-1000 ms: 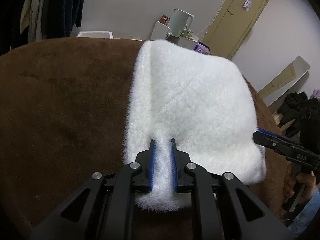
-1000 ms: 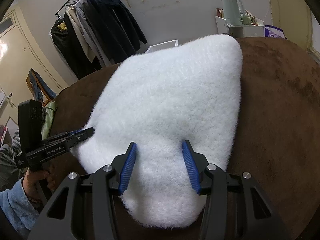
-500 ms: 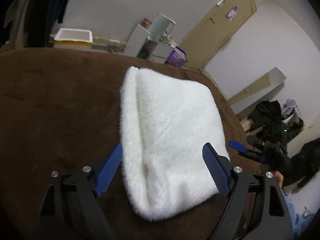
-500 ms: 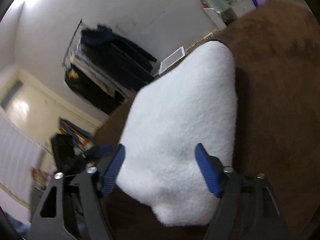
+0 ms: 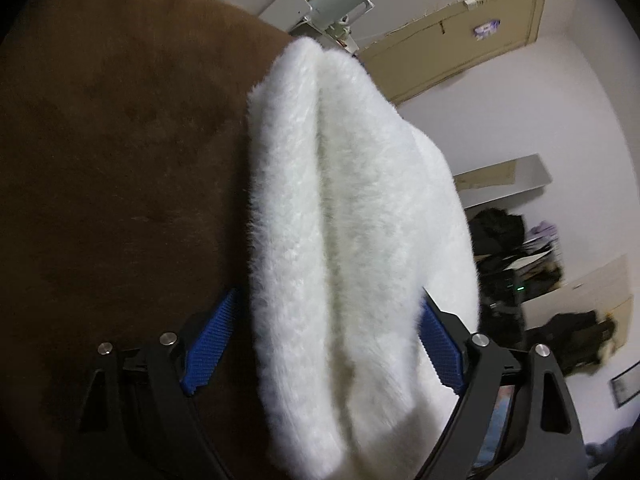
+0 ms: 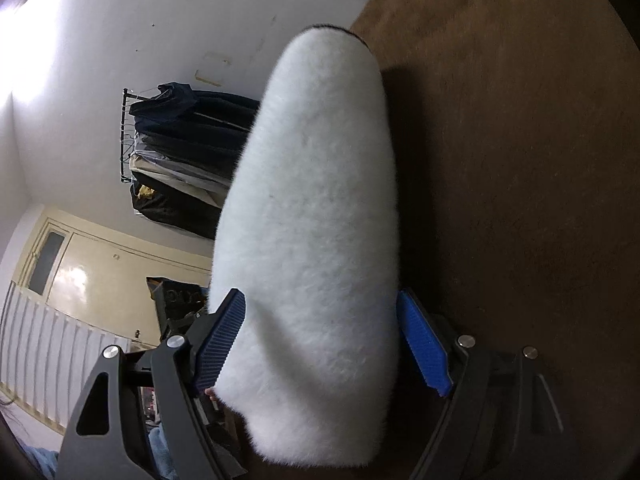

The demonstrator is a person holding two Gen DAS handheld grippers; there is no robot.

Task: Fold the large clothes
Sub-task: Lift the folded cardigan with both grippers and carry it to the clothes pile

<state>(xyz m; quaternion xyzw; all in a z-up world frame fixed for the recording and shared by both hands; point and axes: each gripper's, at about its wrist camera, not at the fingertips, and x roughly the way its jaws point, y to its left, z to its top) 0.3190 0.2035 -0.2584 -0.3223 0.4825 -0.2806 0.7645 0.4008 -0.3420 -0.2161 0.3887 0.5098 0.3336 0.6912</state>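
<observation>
**Both grippers spread wide around a folded white fleece**

The white fluffy garment lay folded in a thick bundle on the brown plush surface, its layered edge showing as a seam running away from the left gripper. That gripper's blue-padded fingers stood spread on either side of the bundle's near end, clamping nothing. The right gripper was likewise released, its fingers flanking the same bundle from the other side, one pad just beside the pile. Judged from this stance, both tools straddled the bundle to square it up or take a fresh grip for another fold. No brand or label could be read; the small print on the box beyond the fingers was too blurred.
</observation>
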